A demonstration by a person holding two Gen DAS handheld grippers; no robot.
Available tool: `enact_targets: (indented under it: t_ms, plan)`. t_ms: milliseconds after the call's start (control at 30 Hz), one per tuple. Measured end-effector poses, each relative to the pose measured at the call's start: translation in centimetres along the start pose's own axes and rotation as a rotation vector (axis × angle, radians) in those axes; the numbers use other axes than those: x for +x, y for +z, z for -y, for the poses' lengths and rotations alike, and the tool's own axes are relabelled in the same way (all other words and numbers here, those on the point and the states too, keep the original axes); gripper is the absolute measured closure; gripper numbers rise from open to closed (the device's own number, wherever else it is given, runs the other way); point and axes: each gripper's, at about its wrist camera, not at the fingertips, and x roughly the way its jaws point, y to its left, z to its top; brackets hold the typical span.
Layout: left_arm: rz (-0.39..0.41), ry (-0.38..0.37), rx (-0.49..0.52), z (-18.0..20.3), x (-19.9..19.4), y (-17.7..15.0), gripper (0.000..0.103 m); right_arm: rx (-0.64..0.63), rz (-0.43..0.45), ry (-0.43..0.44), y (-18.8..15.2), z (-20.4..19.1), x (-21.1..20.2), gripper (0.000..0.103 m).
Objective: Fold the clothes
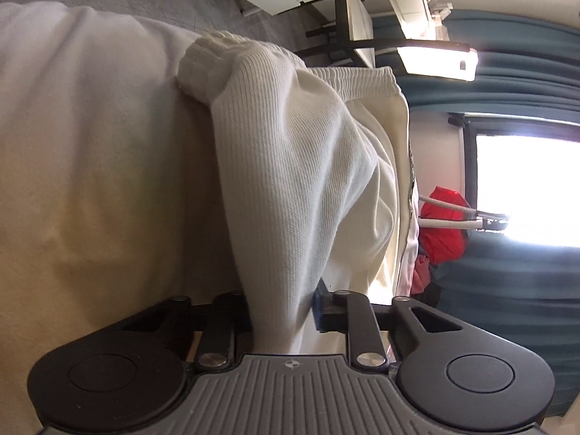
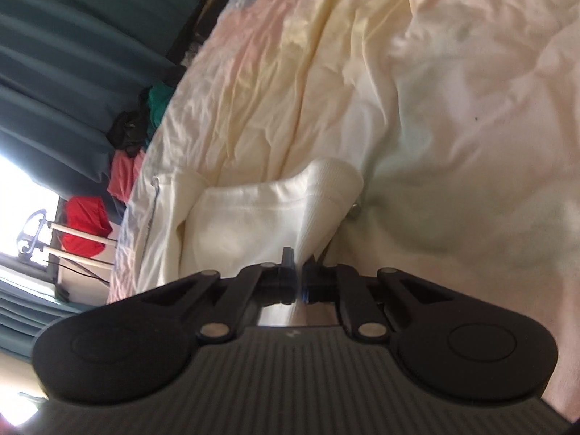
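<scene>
A cream ribbed-knit sweater hangs bunched, pinched by both the left gripper and right gripper. Its ribbed cuff lies against the wrinkled pale bedsheet; teal curtains border the bed's edge.

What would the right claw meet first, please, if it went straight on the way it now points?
The right claw, already shut on the white garment, would probably drive its ribbed cuff into the rumpled bedsheet; depth is unclear.

The white sweater covered the tips of the left gripper. The bed sheet ran off the picture's right edge. The pile of clothes far off was too blurry to tell apart.
</scene>
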Motion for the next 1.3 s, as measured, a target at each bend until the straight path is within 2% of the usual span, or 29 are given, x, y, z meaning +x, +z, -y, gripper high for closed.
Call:
enact_targets:
  t_ms: [167, 300, 400, 500, 633, 767, 900, 967, 1133, 1233, 1300]
  plan:
    - [0.066, -0.042, 0.066, 0.8, -1.9, -1.2, 0.09, -0.024, 0.099, 0.049, 0.2, -0.3, -2.9, 0.097]
    - [0.163, -0.139, 0.14, 2.3, -5.1, -2.5, 0.091, -0.035, 0.162, 0.065, 0.1, -0.4, -5.2, 0.098]
    - [0.172, -0.148, 0.193, 4.0, -5.8, -2.6, 0.091, -0.058, 0.205, 0.082, 0.1, -1.0, -6.7, 0.098]
    - [0.175, -0.15, 0.238, 5.9, -6.1, -2.5, 0.091, -0.126, 0.223, 0.092, 0.4, -3.2, -6.8, 0.098]
    - [0.169, -0.142, 0.269, 10.6, -4.3, -1.3, 0.091, -0.214, 0.253, 0.099, 1.4, -8.3, -5.5, 0.098]
    - [0.181, -0.136, 0.346, 17.4, -0.3, 0.0, 0.091, -0.27, 0.279, 0.1, 3.3, -14.8, -2.2, 0.097]
    - [0.207, -0.119, 0.435, 24.5, 7.3, 1.6, 0.091, -0.325, 0.278, 0.066, 5.1, -22.3, 4.1, 0.097]
    - [0.219, -0.09, 0.488, 26.9, 10.9, 1.7, 0.091, -0.324, 0.274, 0.048, 5.8, -24.7, 7.8, 0.097]
    - [0.203, 0.011, 0.601, 31.6, 22.7, 3.1, 0.09, -0.374, 0.253, -0.062, 6.0, -28.4, 17.9, 0.097]
    - [0.193, 0.111, 0.667, 31.9, 29.3, 3.7, 0.09, -0.444, 0.237, -0.123, 4.9, -29.0, 23.6, 0.097]
    - [0.179, 0.214, 0.725, 31.6, 33.2, 3.8, 0.089, -0.488, 0.221, -0.14, 4.2, -29.0, 26.7, 0.097]
